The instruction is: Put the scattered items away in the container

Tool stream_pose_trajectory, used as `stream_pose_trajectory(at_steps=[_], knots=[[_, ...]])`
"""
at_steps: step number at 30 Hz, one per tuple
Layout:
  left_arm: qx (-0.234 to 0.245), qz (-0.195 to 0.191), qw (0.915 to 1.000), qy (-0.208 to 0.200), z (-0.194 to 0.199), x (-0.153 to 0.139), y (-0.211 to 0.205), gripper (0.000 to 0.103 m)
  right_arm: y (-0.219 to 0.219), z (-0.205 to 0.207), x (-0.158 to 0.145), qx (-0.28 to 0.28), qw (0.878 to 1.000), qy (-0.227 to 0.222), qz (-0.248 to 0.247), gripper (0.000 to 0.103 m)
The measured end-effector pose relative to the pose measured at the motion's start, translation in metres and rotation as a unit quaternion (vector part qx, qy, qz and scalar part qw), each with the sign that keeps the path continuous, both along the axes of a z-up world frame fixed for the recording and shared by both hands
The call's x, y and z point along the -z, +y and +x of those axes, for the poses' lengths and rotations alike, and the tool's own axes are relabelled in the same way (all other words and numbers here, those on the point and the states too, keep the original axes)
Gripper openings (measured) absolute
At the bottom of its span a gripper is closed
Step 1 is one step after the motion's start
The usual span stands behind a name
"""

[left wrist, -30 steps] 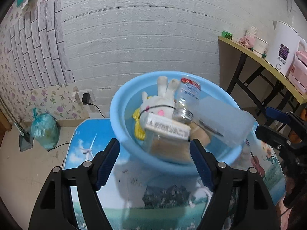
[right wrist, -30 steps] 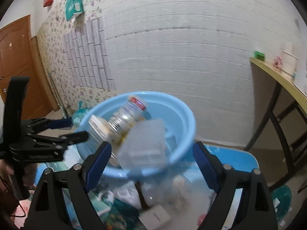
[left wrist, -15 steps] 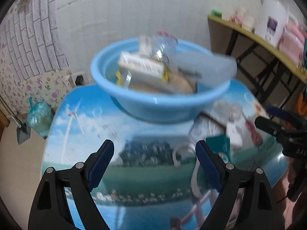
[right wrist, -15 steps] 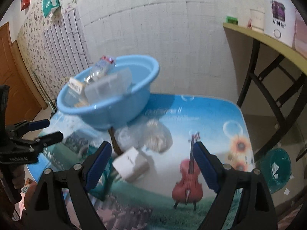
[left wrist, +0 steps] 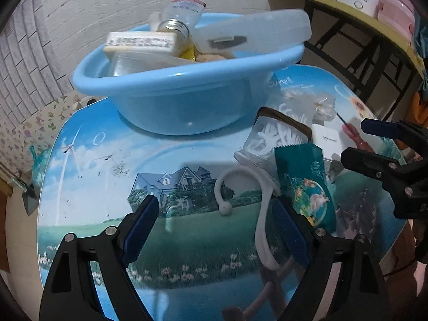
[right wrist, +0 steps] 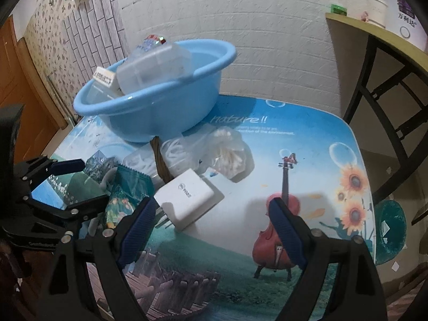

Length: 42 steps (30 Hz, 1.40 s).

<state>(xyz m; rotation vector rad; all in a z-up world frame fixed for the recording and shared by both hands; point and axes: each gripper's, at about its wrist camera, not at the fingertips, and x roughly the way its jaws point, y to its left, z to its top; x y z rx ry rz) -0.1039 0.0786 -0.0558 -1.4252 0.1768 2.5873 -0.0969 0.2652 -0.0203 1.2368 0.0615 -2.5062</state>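
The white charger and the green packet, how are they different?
The charger is a plain white block with metal prongs; the packet is flat, green, with a picture and a zigzag edge. The charger lies just ahead of the right gripper; the packet lies nearer the left gripper. Both are on the table, outside the basin.

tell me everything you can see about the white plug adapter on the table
The white block-shaped plug adapter looks like smooth, glossy plastic with rounded edges, a small grey logo printed on its upper face and metal prongs sticking out at its near-left end. It lies flat on the picture-printed tabletop, tilted diagonally, just ahead of the open right gripper and not held by it. A green snack packet sits to its left and a clear plastic bag behind it; whether either touches it is unclear.
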Motion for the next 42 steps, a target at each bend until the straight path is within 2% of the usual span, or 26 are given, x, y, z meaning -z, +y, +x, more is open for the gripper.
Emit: stream_pose_trajectory(at_steps=[8,13,16,17,18,23,29,32,40,42], knots=[[0.017,0.011,0.9997,-0.016,-0.016,0.008,0.002,0.087,-0.007,-0.008,0.008,-0.012,1.0,-0.014,0.011,0.088],[0.036,0.016,0.9992,-0.007,-0.017,0.009,0.003,0.085,-0.013,-0.014,0.012,-0.024,0.999,-0.019,0.01,0.088],[0.054,0.019,0.9983,0.004,-0.012,0.005,0.004,0.062,-0.016,-0.017,0.013,-0.027,0.999,-0.021,0.007,0.088],[0.059,0.018,0.9981,0.008,-0.011,0.003,0.004,0.048,-0.017,-0.018,0.013,-0.027,0.999,-0.022,0.006,0.088],[0.06,0.017,0.998,0.008,-0.011,0.003,0.002,0.045,-0.017,-0.019,0.013,-0.027,0.999,-0.023,0.004,0.088],[0.048,0.019,0.9986,0.006,-0.012,0.003,-0.012,0.045,-0.009,-0.018,0.006,-0.013,1.0,-0.013,-0.007,0.088],[0.018,0.026,0.9995,0.001,-0.007,0.003,-0.035,0.045,0.005,-0.018,0.008,-0.001,1.0,-0.021,-0.007,0.088],[0.005,0.027,0.9996,-0.001,-0.001,0.002,-0.045,0.045,0.003,-0.017,0.01,-0.013,0.999,-0.027,-0.014,0.088],[-0.011,0.026,0.9996,-0.001,0.01,0.0,-0.054,0.045,-0.03,-0.017,0.017,-0.057,0.998,-0.012,0.013,0.088],[-0.014,0.026,0.9996,0.002,0.013,-0.003,-0.056,0.045,-0.033,-0.016,0.018,-0.061,0.998,-0.014,0.015,0.082]])
